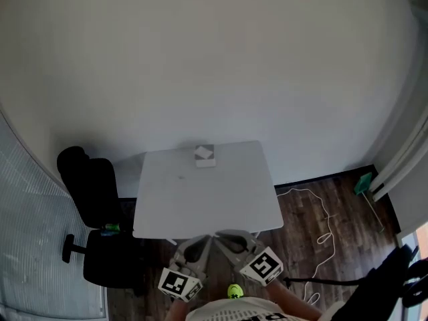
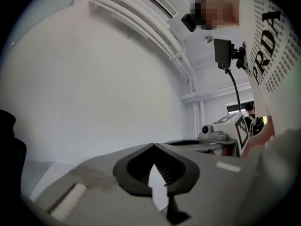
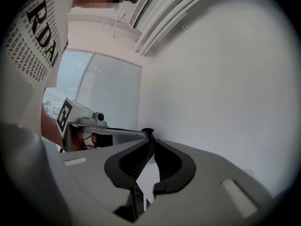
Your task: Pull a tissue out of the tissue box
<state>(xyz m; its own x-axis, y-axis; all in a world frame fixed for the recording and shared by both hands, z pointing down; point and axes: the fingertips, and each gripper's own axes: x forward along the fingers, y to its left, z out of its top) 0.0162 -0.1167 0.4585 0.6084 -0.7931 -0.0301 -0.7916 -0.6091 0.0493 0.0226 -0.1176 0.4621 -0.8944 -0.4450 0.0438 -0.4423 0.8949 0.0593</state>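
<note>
The tissue box (image 1: 205, 156) is small and grey, with a white tissue on top. It stands at the far edge of the white table (image 1: 207, 199). Both grippers hover side by side at the table's near edge, close to the person's body and far from the box. My left gripper (image 1: 206, 239) has its tips together with nothing between them, as the left gripper view shows (image 2: 153, 145). My right gripper (image 1: 220, 235) also has its tips touching and holds nothing (image 3: 149, 139). The box is in neither gripper view.
A black office chair (image 1: 93, 209) stands left of the table. A white cable (image 1: 322, 221) loops over the dark wood floor on the right, near a green object (image 1: 364, 182). A white wall rises behind the table.
</note>
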